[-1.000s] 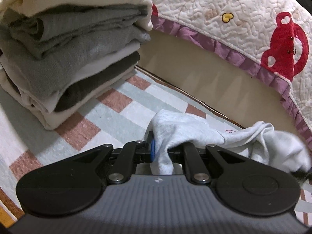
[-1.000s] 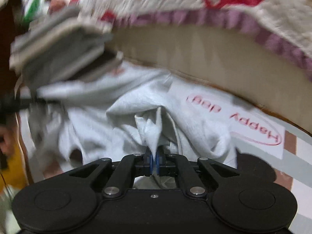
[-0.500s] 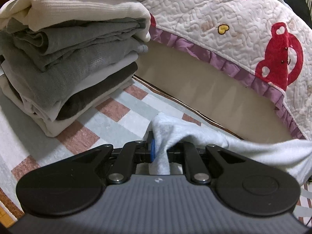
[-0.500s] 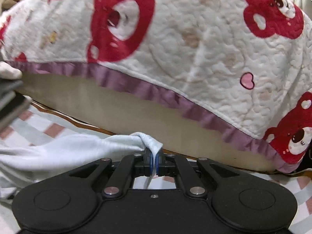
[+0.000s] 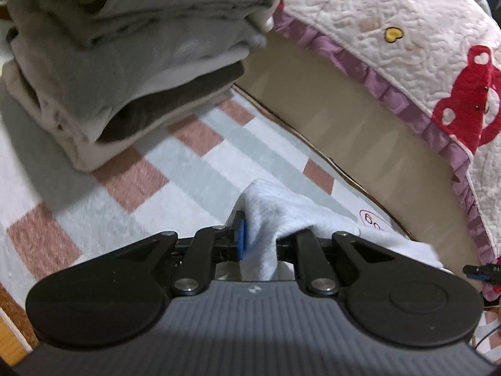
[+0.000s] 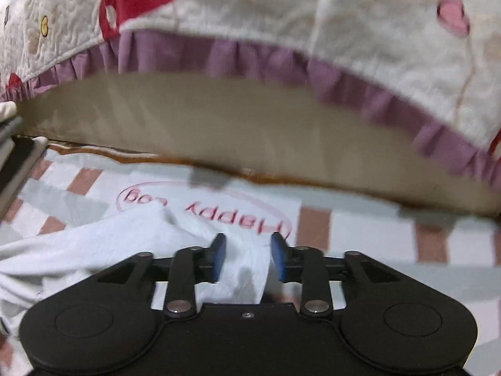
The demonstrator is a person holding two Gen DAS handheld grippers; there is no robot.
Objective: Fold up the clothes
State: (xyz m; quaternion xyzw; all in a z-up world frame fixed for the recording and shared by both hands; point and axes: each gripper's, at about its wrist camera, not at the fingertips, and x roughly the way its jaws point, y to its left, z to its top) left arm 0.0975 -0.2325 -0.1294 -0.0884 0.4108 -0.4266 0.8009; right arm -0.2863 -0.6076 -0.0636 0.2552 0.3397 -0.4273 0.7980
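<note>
White garment (image 5: 275, 219) is clamped in the left claw (image 5: 260, 241); the right claw (image 6: 247, 255) stands parted around its other end. Advise keeping the held edge taut and level. Beyond: checked mat (image 5: 131, 213), folded stack (image 5: 125, 62) upper left, quilted bedspread (image 6: 281, 15) above.

My left gripper (image 5: 258, 244) sits low and level, its jaws pinched tight on a fold of white cloth (image 5: 266, 219) that bunches up between them. My right gripper (image 6: 248, 257) is also low, its blue pads (image 6: 218, 257) spread apart, the cloth lying loose in the gap.
</note>
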